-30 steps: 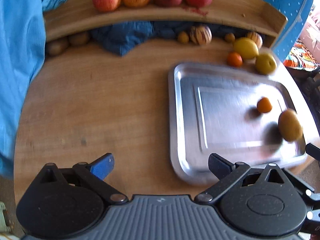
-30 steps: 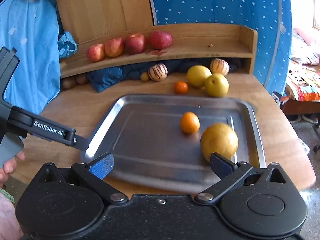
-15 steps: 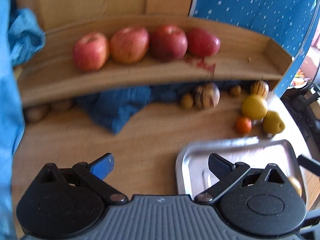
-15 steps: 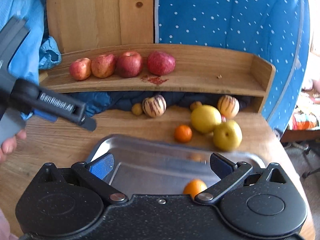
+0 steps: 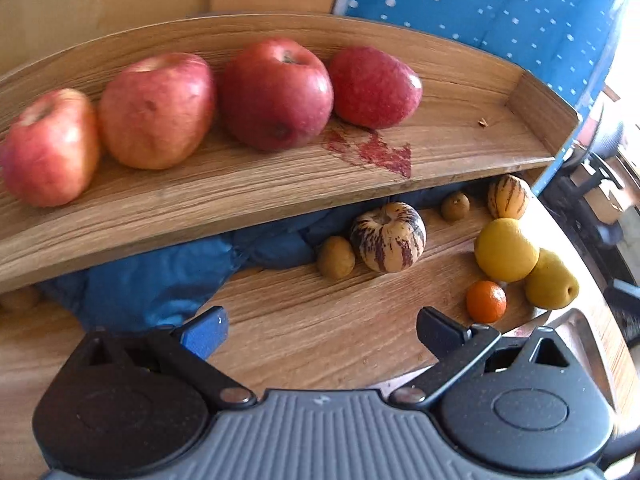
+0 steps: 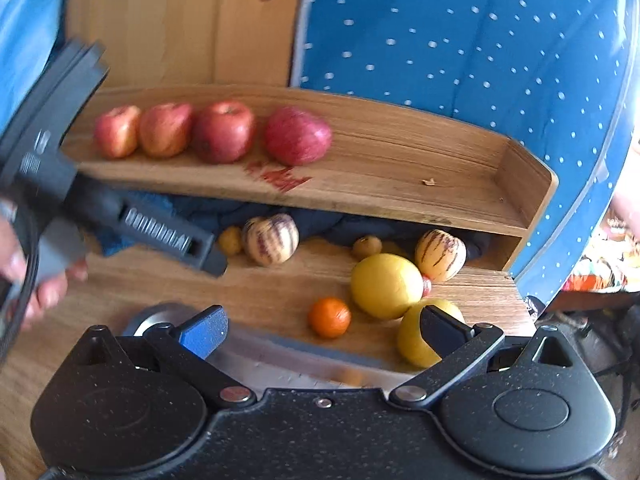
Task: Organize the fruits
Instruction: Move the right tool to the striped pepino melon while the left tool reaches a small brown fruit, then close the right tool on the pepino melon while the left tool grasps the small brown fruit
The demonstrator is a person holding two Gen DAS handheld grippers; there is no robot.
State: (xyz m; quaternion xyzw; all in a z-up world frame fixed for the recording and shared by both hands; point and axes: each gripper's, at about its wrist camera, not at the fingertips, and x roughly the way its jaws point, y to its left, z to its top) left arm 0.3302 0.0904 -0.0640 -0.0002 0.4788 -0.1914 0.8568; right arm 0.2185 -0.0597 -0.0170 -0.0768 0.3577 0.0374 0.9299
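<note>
Your four red apples (image 5: pixel 224 100) sit in a row on the raised wooden shelf (image 5: pixel 460 160), each just beside the next, with a red stain on the board near the rightmost one. Below the shelf, on the wooden tabletop (image 5: pixel 320 328), a striped cream-and-purple round fruit (image 5: pixel 387 237) lies touching a small brown fruit (image 5: pixel 336 258). To the right, a large yellow citrus (image 5: pixel 506 250) presses against a yellow pear-shaped fruit (image 5: pixel 551 285), and a small orange mandarin (image 5: pixel 486 301) rests just in front of them. A second striped fruit (image 5: pixel 508 197) sits further back. The silver metal tray (image 6: pixel 280 356) lies nearest you. Your left gripper (image 5: pixel 320 326) is spread wide and holds nothing. Your right gripper (image 6: pixel 322 326) is likewise spread and empty above the tray's far edge.
</note>
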